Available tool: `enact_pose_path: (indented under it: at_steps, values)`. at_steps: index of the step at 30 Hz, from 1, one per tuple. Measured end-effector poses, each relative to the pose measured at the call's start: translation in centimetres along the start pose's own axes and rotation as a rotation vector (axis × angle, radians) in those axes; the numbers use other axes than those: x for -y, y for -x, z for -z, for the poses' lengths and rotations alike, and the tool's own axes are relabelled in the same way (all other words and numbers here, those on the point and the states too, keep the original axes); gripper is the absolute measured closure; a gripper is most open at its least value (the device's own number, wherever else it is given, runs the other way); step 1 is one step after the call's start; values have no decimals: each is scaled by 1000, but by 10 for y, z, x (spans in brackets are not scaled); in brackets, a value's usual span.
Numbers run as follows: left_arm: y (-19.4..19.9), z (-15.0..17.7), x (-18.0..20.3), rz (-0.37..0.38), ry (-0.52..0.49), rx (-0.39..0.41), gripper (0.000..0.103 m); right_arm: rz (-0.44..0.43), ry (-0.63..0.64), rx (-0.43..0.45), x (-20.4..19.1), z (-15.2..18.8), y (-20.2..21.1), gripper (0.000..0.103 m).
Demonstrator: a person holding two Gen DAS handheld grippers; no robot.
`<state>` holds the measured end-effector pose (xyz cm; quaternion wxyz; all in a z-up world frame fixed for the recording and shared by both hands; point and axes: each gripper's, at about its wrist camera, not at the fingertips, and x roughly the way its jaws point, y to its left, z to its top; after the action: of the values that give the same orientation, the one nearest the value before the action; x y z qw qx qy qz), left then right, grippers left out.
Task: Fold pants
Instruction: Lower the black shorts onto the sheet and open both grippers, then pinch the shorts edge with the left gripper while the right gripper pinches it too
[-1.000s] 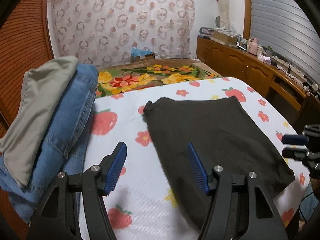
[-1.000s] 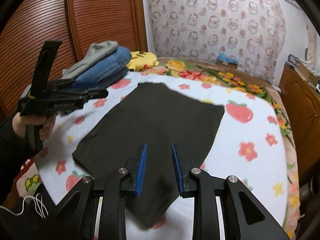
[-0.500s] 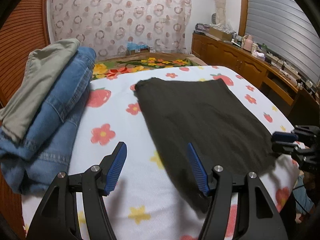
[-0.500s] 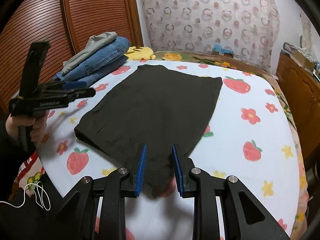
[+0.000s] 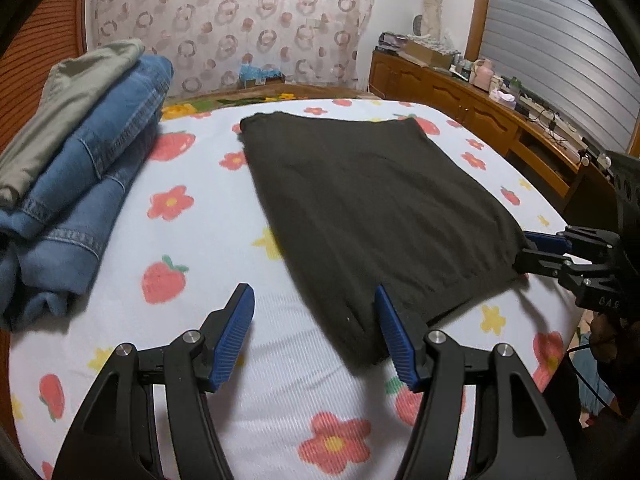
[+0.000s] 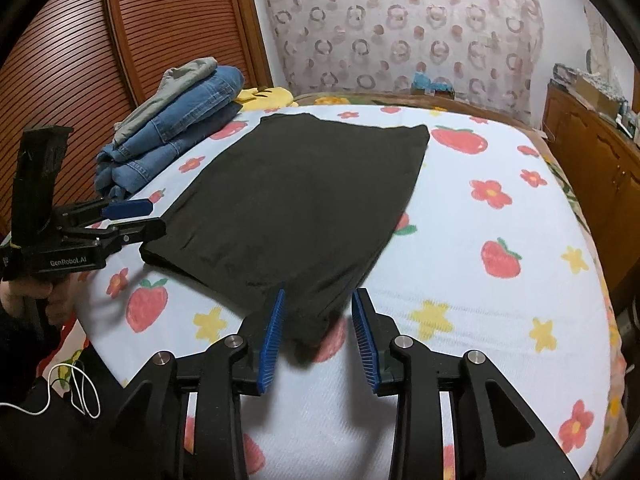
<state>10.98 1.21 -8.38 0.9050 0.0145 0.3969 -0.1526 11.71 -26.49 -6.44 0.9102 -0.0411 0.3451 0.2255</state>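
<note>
Black folded pants [image 5: 360, 200] [image 6: 296, 200] lie flat on the bed's strawberry-print cover [image 5: 188, 240]. My left gripper [image 5: 312, 300] is open low over the cover. The pants' near left corner lies between its fingers, close to the right pad [image 5: 394, 336], and is not pinched. In the right wrist view the left gripper [image 6: 158, 220] sits at that same corner. My right gripper [image 6: 319, 300] straddles the near right corner with its jaws opening, and the pads do not press the cloth. In the left wrist view the right gripper [image 5: 522, 250] reaches the pants' right edge.
Folded blue jeans [image 5: 88, 184] [image 6: 180, 132] with grey-green trousers [image 5: 68, 92] on top are stacked at the bed's left side. A yellow plush [image 6: 268, 96] lies behind them. A wooden cabinet [image 5: 480, 116] runs along the right, slatted wooden doors [image 6: 160, 32] along the left. A hand [image 6: 24, 292] holds the left gripper.
Both grippers came down and nearer to the pants' near corners. The right jaws have spread wider around their corner. The left jaws kept their width.
</note>
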Motion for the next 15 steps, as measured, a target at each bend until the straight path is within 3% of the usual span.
enact_pose_path:
  at_steps: [4,15]
  values:
    - [1,4,0,25,11,-7,48,8,8,-8,-4,3,-3,67]
    - [5,17,6,50,31,-13,55,29,27,17,-9,13,2,67]
